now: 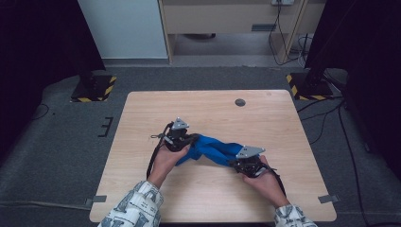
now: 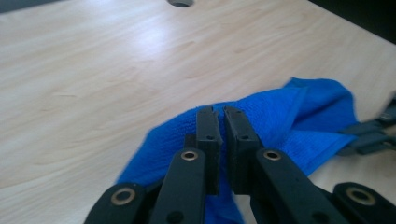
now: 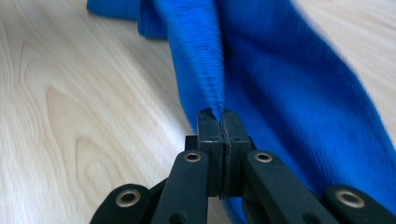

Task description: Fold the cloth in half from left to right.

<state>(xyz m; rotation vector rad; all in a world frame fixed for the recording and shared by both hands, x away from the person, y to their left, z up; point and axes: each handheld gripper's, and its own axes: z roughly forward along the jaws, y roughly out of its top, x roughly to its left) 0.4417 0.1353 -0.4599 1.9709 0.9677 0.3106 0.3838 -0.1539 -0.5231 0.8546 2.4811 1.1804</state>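
Here both grippers pinch the blue cloth point(image 1: 210, 149): left gripper point(image 1: 189, 140) at its 9 o'clock end, right gripper point(image 1: 235, 163) at 4 o'clock.

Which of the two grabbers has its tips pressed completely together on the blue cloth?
The right gripper: its tips meet on the blue cloth. The left gripper shows a slit.

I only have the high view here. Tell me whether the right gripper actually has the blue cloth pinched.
Observer: Yes. In the right gripper view, the right gripper is shut on a bunched fold of the blue cloth.
Operator: Report the left one.
Observer: The left gripper is nearly closed, with a thin slit between its jaws; the cloth lies right at and behind the tips, but a pinch isn't clear.
Operator: Describe the cloth between them.
Observer: It runs as a twisted band from the right jaws, partly lifted off the table.
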